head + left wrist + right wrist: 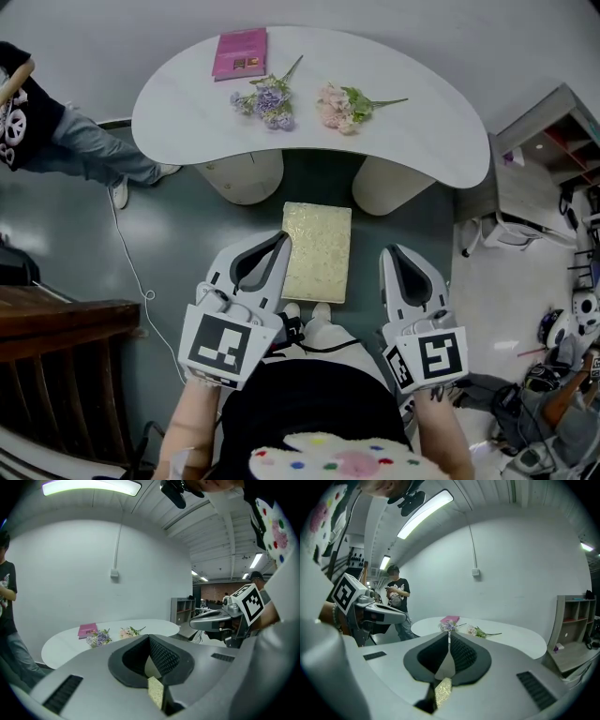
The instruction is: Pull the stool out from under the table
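Cream textured rectangular stool (pixel 317 251) stands on grey floor (pixel 187 244), clear of white curved surface's (pixel 441 141) near edge. Left gripper (pixel 281 237) and right gripper (pixel 390 253) flank its sides, jaws closed, empty.

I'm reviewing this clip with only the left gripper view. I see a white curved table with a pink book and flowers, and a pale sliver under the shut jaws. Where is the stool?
Observer: The head view shows the stool with the pale gold textured rectangular seat on the dark floor between the left gripper and the right gripper, clear of the white curved table's near edge.
Operator: Is the right gripper holding it?
Observer: No. In the right gripper view its jaws are together with nothing between them.
Operator: What is under the table?
Observer: Its two rounded pale legs show there, beyond the seat.
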Demonstrator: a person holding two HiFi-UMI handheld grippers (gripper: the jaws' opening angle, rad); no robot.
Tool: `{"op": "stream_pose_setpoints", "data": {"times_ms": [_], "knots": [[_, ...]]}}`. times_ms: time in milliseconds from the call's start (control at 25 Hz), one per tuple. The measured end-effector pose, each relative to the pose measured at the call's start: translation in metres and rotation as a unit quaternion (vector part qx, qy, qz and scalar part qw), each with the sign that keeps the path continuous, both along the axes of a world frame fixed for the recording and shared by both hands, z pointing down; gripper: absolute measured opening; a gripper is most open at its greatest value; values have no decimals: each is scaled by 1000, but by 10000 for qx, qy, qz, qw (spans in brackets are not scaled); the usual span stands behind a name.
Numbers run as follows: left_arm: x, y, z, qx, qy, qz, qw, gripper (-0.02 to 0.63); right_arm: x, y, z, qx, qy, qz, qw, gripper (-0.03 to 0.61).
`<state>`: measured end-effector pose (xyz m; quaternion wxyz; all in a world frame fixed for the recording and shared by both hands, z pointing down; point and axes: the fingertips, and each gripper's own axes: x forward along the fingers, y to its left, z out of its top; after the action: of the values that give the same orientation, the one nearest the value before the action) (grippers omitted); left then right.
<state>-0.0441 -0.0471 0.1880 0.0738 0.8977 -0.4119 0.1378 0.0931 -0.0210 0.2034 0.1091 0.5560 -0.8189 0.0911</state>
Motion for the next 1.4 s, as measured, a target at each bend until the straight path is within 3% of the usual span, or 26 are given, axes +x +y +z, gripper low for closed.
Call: {"op": "stream_pose_setpoints", "data": {"times_ms": [1400], "knots": [[15,-8,4,-36,-5,85,10000,17,-9,-9,2,-18,228,-285,9993,40]]}}
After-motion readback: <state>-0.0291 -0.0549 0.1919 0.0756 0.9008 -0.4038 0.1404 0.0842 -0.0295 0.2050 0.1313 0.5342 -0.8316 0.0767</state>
